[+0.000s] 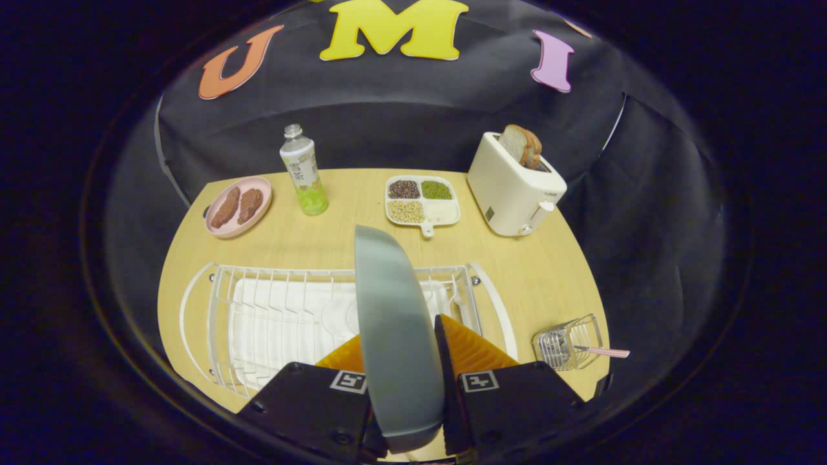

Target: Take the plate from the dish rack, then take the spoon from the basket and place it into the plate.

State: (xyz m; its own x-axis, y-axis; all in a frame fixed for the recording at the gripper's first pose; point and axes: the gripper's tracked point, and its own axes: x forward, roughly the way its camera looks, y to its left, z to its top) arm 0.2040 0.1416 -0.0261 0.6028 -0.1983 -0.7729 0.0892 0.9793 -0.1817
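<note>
The gripper pinches the grey plate edge-on above the dish rack; stiff, smooth, likely slippery; a deep rim hold seems safest.

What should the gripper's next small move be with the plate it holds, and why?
Probably carry the plate away from the dish rack and lay it flat on bare table. The gripper is shut on the plate edge-on above the rack, and the spoon waits in the basket, so the plate must be set down first.
</note>
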